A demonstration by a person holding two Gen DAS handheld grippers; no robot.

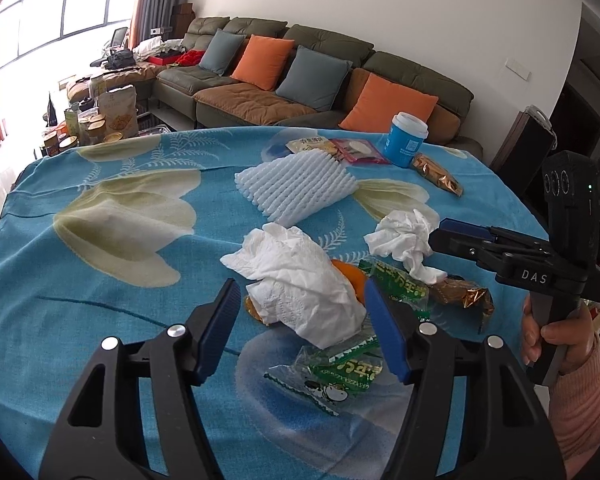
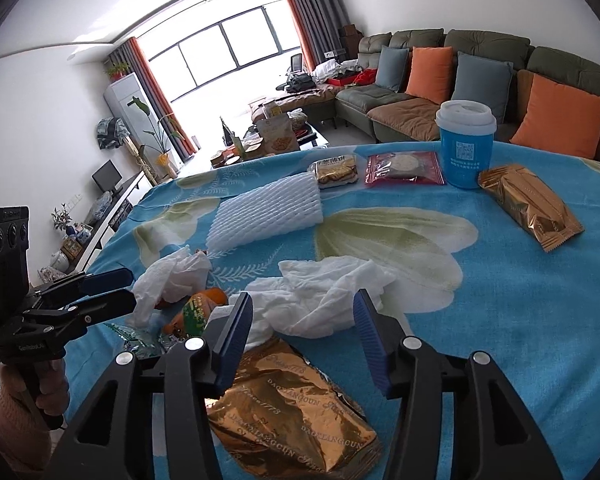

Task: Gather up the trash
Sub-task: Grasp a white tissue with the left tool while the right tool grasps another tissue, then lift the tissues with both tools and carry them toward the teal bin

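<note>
My left gripper [image 1: 300, 300] is open, its jaws on either side of a crumpled white tissue [image 1: 300, 280] that lies over orange peel [image 1: 350, 278] and green wrappers [image 1: 340, 364]. My right gripper [image 2: 302, 316] is open over a second crumpled tissue [image 2: 328, 296] and a gold foil wrapper [image 2: 296, 408]. In the left wrist view the right gripper [image 1: 440, 232] is beside that tissue [image 1: 404, 240]. In the right wrist view the left gripper [image 2: 130, 292] sits by the first tissue [image 2: 168, 284].
The table wears a blue floral cloth [image 1: 100, 280]. Farther back lie a white foam net [image 2: 268, 208], a biscuit pack [image 2: 336, 170], a red snack pack [image 2: 404, 168], a blue lidded cup [image 2: 466, 144] and another gold wrapper [image 2: 532, 208]. A sofa [image 1: 300, 76] stands behind.
</note>
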